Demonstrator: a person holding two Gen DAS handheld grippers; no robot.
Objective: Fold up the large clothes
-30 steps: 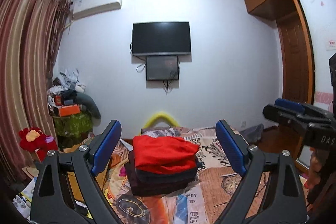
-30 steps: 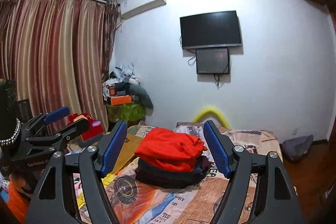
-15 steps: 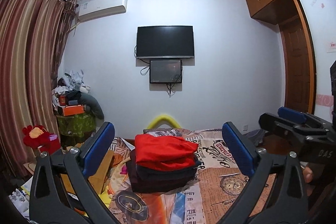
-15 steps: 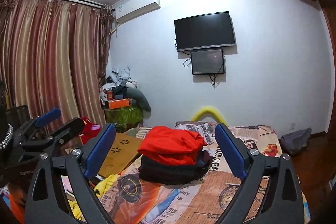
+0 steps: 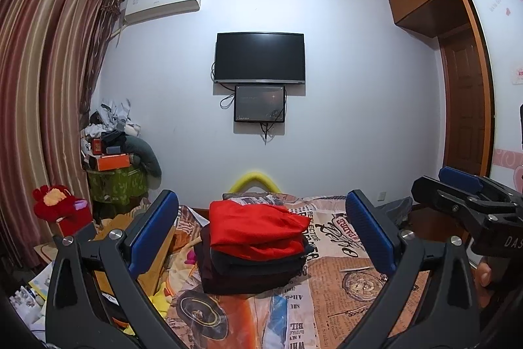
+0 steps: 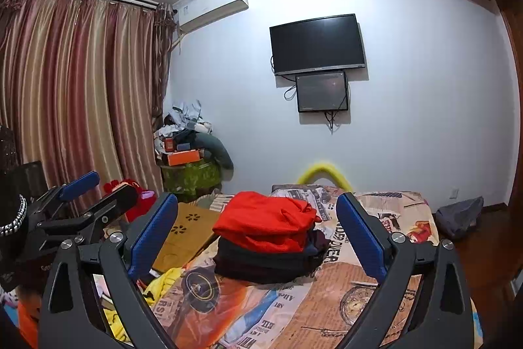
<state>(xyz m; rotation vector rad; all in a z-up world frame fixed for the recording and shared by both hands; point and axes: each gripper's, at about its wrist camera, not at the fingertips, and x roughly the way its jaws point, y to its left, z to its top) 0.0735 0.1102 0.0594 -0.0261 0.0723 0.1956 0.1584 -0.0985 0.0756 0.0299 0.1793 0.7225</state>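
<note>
Red top [image 5: 255, 228] lies folded on a dark stack [image 5: 251, 270] on the bed [image 5: 343, 277], ahead of me. My left gripper [image 5: 261, 228] and right gripper [image 6: 258, 228] are both spread wide, empty, clear of the clothes.

My left gripper [image 5: 261, 237] and right gripper [image 6: 256, 236]: black frames, blue pads [image 5: 153, 234], silver screws [image 5: 116, 234], white lettering.
</note>
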